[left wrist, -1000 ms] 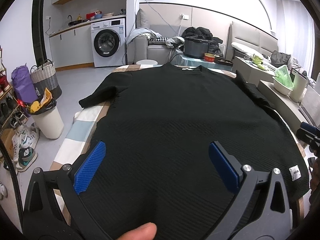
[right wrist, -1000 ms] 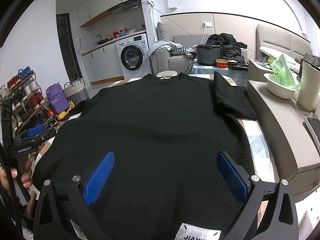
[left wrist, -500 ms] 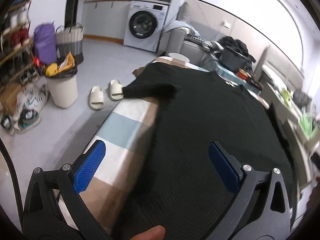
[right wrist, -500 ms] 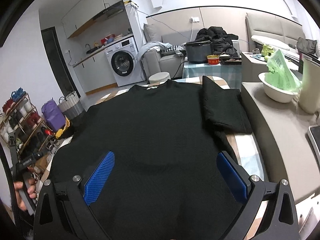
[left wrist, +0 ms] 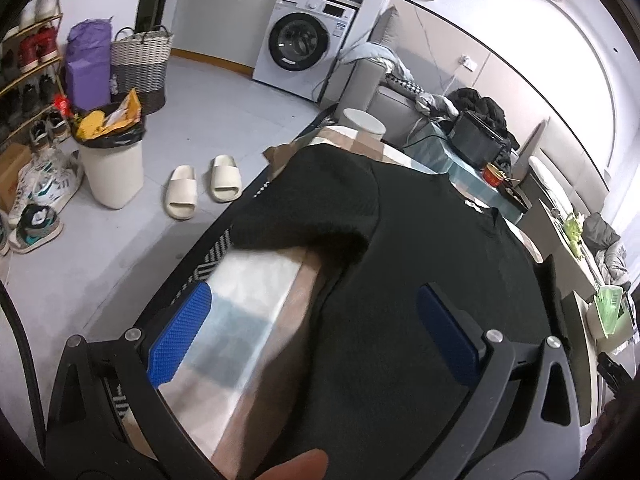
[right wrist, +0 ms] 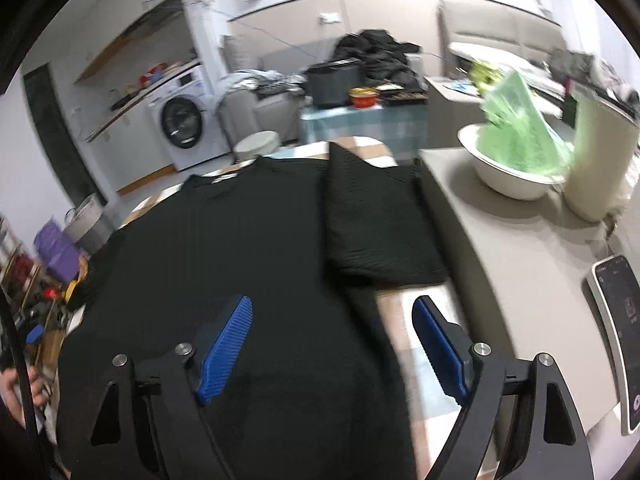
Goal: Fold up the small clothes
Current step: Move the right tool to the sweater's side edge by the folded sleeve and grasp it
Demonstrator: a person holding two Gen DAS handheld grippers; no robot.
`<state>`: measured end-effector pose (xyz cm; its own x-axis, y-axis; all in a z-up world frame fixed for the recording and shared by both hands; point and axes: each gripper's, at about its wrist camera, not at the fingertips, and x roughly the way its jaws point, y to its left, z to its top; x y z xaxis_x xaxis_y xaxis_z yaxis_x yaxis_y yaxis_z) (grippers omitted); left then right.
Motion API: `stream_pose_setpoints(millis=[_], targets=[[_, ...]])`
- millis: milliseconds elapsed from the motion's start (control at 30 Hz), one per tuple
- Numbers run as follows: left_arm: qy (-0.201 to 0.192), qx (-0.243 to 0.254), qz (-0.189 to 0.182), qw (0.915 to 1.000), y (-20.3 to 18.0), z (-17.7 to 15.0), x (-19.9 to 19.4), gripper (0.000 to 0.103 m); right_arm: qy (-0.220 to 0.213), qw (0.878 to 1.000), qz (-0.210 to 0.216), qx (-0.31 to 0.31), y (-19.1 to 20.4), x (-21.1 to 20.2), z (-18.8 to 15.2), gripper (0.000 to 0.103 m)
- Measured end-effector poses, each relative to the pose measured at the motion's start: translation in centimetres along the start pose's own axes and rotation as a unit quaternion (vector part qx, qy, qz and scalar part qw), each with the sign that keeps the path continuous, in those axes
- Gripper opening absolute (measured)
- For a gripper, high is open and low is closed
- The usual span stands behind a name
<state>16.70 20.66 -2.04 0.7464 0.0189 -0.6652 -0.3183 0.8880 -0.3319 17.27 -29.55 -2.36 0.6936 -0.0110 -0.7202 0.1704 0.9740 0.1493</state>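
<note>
Since a second ago both grippers have slid outward from the middle of the black sweater (left wrist: pixel 420 240) to its side edges. The left gripper (left wrist: pixel 312 332) hovers over the sweater's left edge, fingers (left wrist: pixel 178 340) spread wide and empty, one above the checked cloth (left wrist: pixel 248 304) covering the counter. The right gripper (right wrist: pixel 332 344) hovers over the right edge; its fingers (right wrist: pixel 224 350) have just been closing a little yet stand apart, pressing nothing. The sweater lies flat on the counter, its right sleeve (right wrist: pixel 372 220) folded lengthwise alongside the body.
</note>
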Motion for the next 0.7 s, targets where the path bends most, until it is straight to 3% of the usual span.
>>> stream_pose_setpoints(millis=[167, 367, 700], targets=[[0.015, 0.017, -0.003, 0.9997, -2.7, 0.7, 2.9, 0.102, 0.039, 0.998, -0.012, 0.053, -1.9, 3.2, 0.8, 0.074], [0.018, 0.045, 0.008, 0.9988, -5.0, 1.4, 5.4, 0.102, 0.048, 0.994, -0.08, 0.049, -1.7, 6.9, 2.0, 0.062], [0.0, 0.073, 0.024, 0.997, -6.0, 2.3, 5.7, 0.102, 0.064, 0.991, -0.109, 0.049, -2.4, 10.6, 3.9, 0.062]])
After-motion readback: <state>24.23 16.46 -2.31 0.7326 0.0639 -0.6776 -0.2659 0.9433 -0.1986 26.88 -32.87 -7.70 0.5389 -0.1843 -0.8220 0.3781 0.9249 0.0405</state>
